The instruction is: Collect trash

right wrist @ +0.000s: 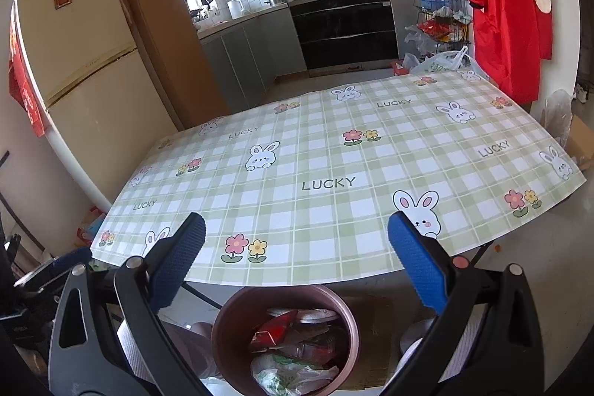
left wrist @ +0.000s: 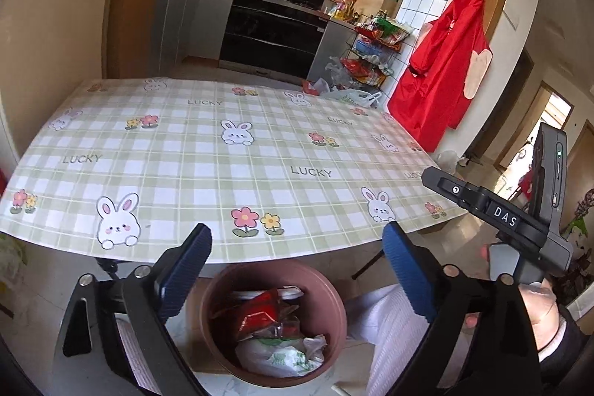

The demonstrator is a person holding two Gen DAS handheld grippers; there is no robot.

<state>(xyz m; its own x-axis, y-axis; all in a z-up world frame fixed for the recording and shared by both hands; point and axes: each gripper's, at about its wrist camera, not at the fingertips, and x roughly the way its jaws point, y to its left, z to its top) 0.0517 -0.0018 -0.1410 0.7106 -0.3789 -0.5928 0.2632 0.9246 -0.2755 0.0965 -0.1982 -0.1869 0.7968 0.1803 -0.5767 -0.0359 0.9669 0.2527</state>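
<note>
A brownish-pink bin [left wrist: 322, 295] [right wrist: 231, 318] stands on the floor just before the near table edge. In it lie red wrappers [left wrist: 260, 312] [right wrist: 274, 327] and a white plastic bag with green print [left wrist: 282, 357] [right wrist: 286, 373]. My left gripper [left wrist: 297, 236] hangs above the bin, open, with nothing between its blue pads [left wrist: 185, 270]. My right gripper [right wrist: 297, 221] is also over the bin, open and empty. The table [left wrist: 260, 151] [right wrist: 334, 151], under a green checked bunny cloth, carries nothing.
The black housing of the other hand-held tool [left wrist: 519, 225] and the hand [left wrist: 542, 307] holding it sit at the right of the left wrist view. A white-clad leg [left wrist: 393, 333] is beside the bin. Beyond the table: a wire snack rack [left wrist: 371, 51], a red garment [left wrist: 445, 62], a fridge [right wrist: 85, 80].
</note>
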